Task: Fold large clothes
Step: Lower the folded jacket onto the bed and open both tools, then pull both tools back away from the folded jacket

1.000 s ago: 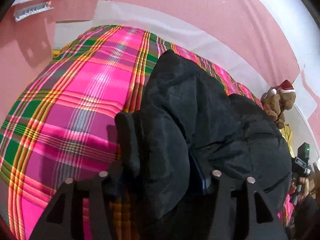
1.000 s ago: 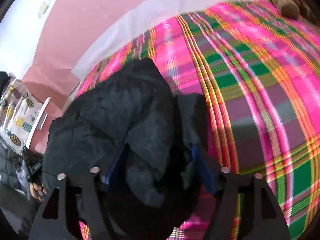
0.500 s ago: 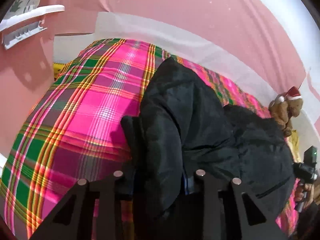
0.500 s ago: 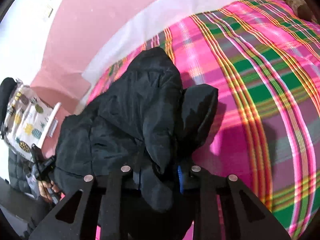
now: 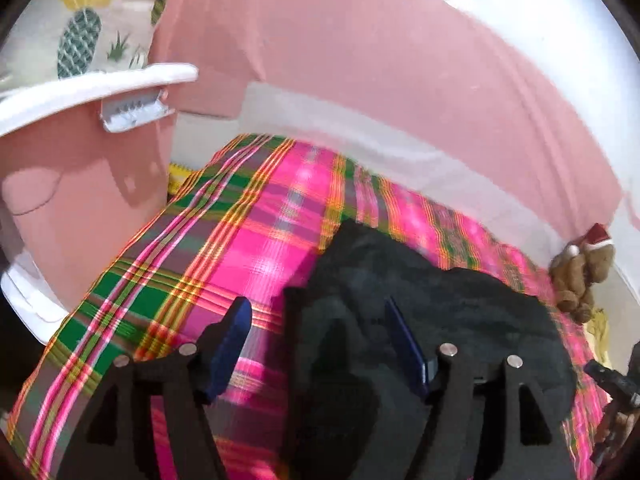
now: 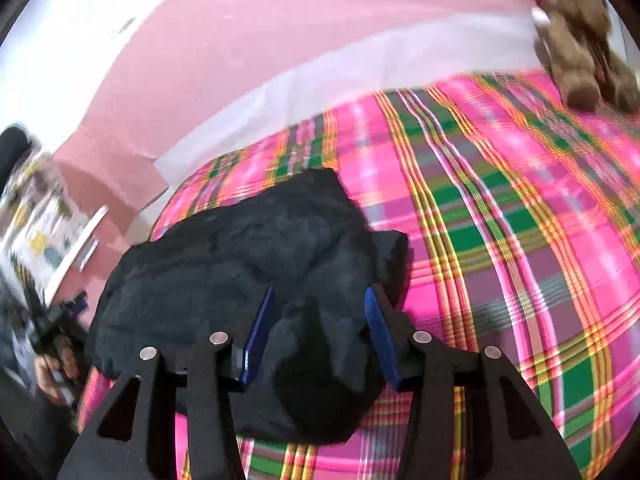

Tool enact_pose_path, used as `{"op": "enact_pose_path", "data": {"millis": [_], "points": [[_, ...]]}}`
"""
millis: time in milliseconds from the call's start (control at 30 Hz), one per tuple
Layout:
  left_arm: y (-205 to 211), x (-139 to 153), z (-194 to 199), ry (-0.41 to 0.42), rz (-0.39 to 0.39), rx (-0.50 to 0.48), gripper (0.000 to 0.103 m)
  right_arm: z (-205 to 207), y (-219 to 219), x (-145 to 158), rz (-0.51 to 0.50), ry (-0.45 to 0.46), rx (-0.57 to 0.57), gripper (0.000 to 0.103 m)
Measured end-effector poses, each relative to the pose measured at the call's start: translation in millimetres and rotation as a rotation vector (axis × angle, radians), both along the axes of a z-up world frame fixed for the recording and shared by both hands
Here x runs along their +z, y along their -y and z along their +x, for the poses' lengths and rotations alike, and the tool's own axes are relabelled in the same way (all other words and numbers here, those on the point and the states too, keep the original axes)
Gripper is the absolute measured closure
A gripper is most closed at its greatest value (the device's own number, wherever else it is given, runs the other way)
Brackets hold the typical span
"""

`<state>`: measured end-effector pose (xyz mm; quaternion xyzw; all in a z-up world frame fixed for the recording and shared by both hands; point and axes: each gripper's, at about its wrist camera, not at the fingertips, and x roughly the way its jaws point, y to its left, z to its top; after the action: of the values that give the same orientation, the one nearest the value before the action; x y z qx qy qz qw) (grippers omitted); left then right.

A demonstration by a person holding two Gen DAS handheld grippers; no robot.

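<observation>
A black padded garment [image 6: 240,256] lay bunched on a bed covered with a bright plaid blanket [image 6: 500,240] of pink, green and yellow stripes. The garment sat towards the near side of the bed, with open plaid beyond it and to either side.

In the left wrist view, the left tool [image 5: 320,344] hung just above the bed's near edge. Its blue-padded fingers [image 5: 230,344] stood well apart and were opening. One finger showed against bare plaid; the other showed against the black garment [image 5: 440,320]. A fold of the garment lay between them, but the pads did not press on it, so the left tool was released.

In the right wrist view, the right tool [image 6: 320,336] hovered over the garment's near end. Its blue pads [image 6: 378,336] were also opening, with a dark hump of fabric lying between them. The pads stood clear of the cloth on both sides, so this tool was released too.

A brown teddy bear [image 6: 580,40] with a red and white hat sat at the far edge of the bed, well apart from the garment. Behind the bed ran a pink wall [image 5: 400,60] with a white band along its foot. To the left of the bed stood a pink bin with a white rim [image 5: 80,92], and above it a cloth printed with pineapples [image 5: 80,20]. At the lower left edge of the right wrist view, a hand [image 6: 52,364] gripped the dark handle of the other tool; this part was blurred.
</observation>
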<state>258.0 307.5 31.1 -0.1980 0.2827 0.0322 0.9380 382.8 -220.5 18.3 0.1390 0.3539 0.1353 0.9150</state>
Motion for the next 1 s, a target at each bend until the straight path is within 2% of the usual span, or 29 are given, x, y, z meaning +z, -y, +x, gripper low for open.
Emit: {"op": "enact_pose_path", "data": {"millis": [67,133,200,300,467,600,833,1000], "points": [[20.0,-7.4,-3.8,-0.011,0.034,-0.064,0.032,-10.7,-17.7,-4.6,-0.063,-0.004,0.04,0.055],[40.0,-29.2,5.0,-0.104,0.072,-0.117,0.033,-6.1,-33.4,-21.9,-0.135,-0.066,0.064,0.056],[48.6,-48.0,13.2,-0.179,0.102,-0.112,0.032,1.4,-40.3,-39.2,-0.183,-0.116,0.063,0.056],[48.9,-37.1,4.0,-0.161,0.085,-0.078,0.033,-7.4,-40.7,-26.9,-0.18,-0.106,0.041,0.055],[78.5,3.1,-38.8,-0.096,0.182,-0.06,0.032,-54.3,-50.9,13.4,-0.198,-0.003,0.042,0.055],[115.7,25.0,-84.8,-0.07,0.227,-0.064,0.032,-96.9,-70.9,24.8,-0.207,0.026,0.063,0.055],[173.7,36.7,-158.7,-0.073,0.237,-0.104,0.029,-166.3,-93.0,28.3,-0.238,0.047,0.078,0.055],[202.6,36.8,-193.7,-0.081,0.236,-0.097,0.029,-205.5,-100.7,28.6,-0.265,0.055,0.066,0.055]]}}
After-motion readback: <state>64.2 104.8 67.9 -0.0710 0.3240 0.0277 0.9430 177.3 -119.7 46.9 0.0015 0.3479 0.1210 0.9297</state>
